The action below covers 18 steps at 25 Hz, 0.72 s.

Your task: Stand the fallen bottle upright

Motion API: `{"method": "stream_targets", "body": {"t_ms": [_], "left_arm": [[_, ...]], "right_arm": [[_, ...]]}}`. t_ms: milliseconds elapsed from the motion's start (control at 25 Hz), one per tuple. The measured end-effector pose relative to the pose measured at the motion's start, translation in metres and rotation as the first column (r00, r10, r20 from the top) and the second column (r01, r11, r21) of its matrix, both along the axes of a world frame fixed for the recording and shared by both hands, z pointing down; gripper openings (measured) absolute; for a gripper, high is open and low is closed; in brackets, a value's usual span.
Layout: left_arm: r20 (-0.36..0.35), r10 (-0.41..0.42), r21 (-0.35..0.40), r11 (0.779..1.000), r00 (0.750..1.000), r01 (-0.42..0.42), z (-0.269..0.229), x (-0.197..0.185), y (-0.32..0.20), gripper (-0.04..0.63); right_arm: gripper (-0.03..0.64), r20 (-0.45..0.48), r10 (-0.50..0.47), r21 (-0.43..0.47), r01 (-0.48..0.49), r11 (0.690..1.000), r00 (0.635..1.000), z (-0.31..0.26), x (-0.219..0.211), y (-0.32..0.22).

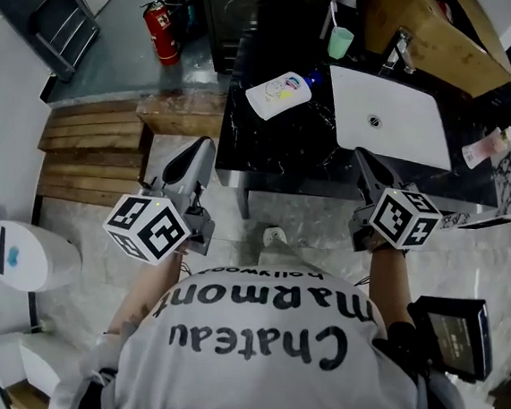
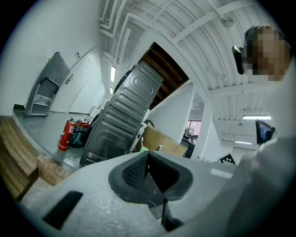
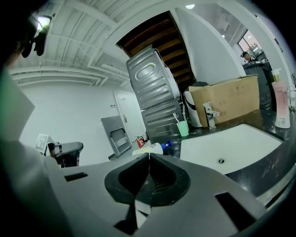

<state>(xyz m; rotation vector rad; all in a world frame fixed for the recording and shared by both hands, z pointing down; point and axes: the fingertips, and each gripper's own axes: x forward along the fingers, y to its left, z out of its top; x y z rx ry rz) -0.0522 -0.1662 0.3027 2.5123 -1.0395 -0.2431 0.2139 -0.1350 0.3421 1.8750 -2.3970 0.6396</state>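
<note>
1. Black marble bench takes up the upper middle of the head view. It carries one white sink, one tap, one green cup, one fallen bottle and one upright pink bottle.
2. Two red extinguishers stand on the floor left of the bench.
3. Bottle location: it lies on its side on the bench, just left of the sink and well apart from both grippers.
4. Bottle orientation: the long axis lies flat and runs diagonally in the head view. The blue cap points up-right, toward the cup. The base points down-left, toward the bench's left edge.
5. Left gripper: jaws closed together with nothing between them. It is held near the bench's front left corner.
6. Right gripper: jaws closed together and empty. It is held at the bench's front edge, below the sink. In the right gripper view, the bottle shows just above the jaw tips.
</note>
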Motion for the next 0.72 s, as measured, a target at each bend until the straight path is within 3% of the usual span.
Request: {"method": "stream_targets", "body": {"t_ms": [360,520,720], "left_arm": [[-0.015,-0.068,-0.005,0.998,0.998,0.068,-0.002,0.027,-0.066,0.015],[-0.005,-0.119,0.001,0.993,0.993,0.119,-0.001,0.029,-0.089,0.015],[0.008,-0.193,-0.019,0.981,0.981,0.193,0.007,0.035,-0.110,0.015]], "right_arm": [[0.014,-0.005,-0.068,-0.005,0.068,0.998,0.998,-0.005,0.030,-0.091],[0.014,0.053,-0.071,-0.005,0.072,0.997,0.996,-0.004,0.042,-0.136],[0.014,0.144,-0.116,-0.092,0.130,0.987,0.983,0.022,0.048,-0.184]]}}
